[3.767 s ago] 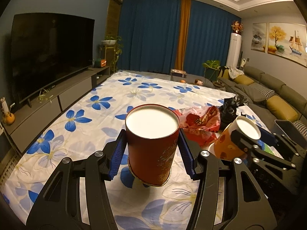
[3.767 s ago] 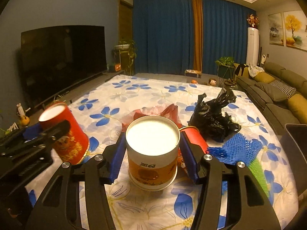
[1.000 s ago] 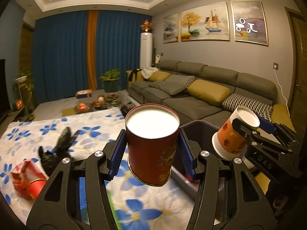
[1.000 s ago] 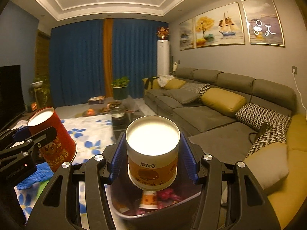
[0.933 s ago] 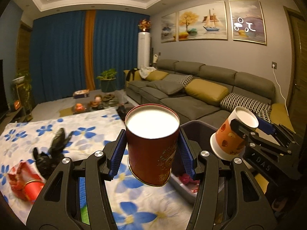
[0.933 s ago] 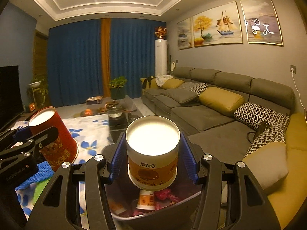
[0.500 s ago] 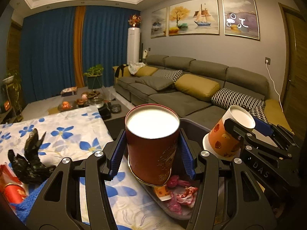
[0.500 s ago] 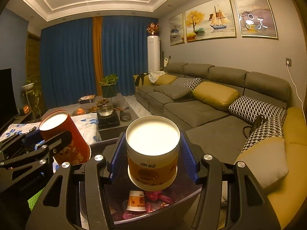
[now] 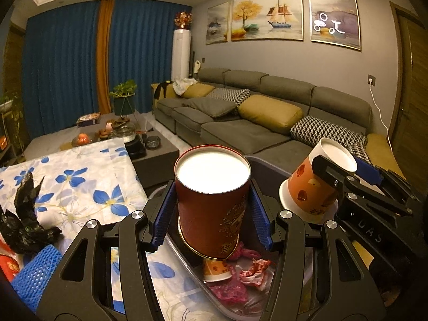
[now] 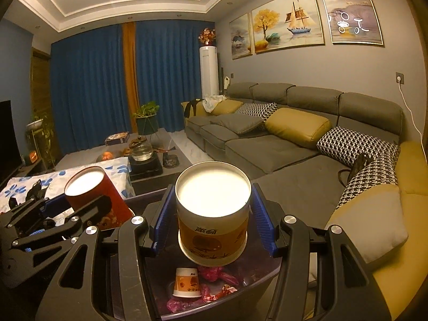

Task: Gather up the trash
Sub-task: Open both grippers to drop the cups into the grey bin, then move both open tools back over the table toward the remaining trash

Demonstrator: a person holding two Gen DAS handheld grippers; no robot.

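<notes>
My left gripper (image 9: 211, 215) is shut on a red paper cup (image 9: 212, 206), upside down, held above the dark trash bin (image 9: 270, 164). My right gripper (image 10: 212, 220) is shut on an orange-and-white paper cup (image 10: 212, 230), also upside down, above the same bin (image 10: 256, 278). The bin holds a small paper cup (image 10: 186, 282) and pink and red wrappers (image 9: 251, 268). The right gripper with its cup (image 9: 315, 187) shows at the right of the left wrist view. The left gripper with the red cup (image 10: 93, 198) shows at the left of the right wrist view.
A table with a blue-flowered cloth (image 9: 80, 187) lies left of the bin, with a black plastic bag (image 9: 24, 224), blue foam netting (image 9: 37, 272) and a red item (image 9: 6, 264) on it. A grey sofa (image 10: 294, 147) runs along the right. A dark tea table (image 10: 149, 171) stands behind.
Both grippers have swung right from the table and moved over the bin, each still holding its cup. The bin's contents have come into fuller view below the cups.
</notes>
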